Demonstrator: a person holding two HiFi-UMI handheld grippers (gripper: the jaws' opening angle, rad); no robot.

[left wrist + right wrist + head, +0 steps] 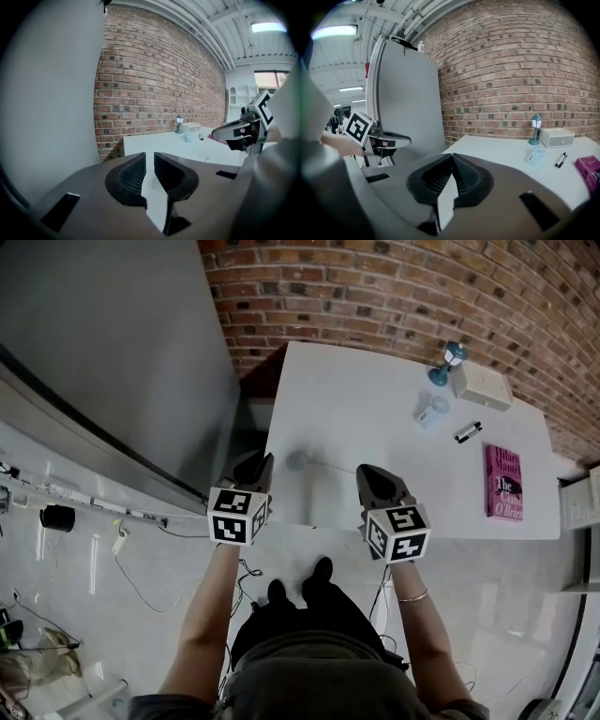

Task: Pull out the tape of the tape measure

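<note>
Quick look from my end. Both grippers are held up over the near edge of the white table (pixel 375 399), side by side and apart from each other.

Left gripper (pixel 150 161): the jaws are nearly together with a thin gap between the pads. Nothing is in the gap, I just see the tabletop through it.

Right gripper (pixel 451 158): the jaws are closed tip to tip, and I can't see anything pinched in there.

The tape measure (pixel 296 461) is a small pale round thing on the table near its front left corner, just beside the left gripper's tips. A thin line runs from it across the table toward the right gripper. I can't tell if it actually reaches those jaws.

Well away at the far right end sit a pink book (pixel 503 482), a pen (pixel 468 432), a little blue lamp (pixel 452 362) and a white box (pixel 486 385). Brick wall (pixel 394 287) behind.
</note>
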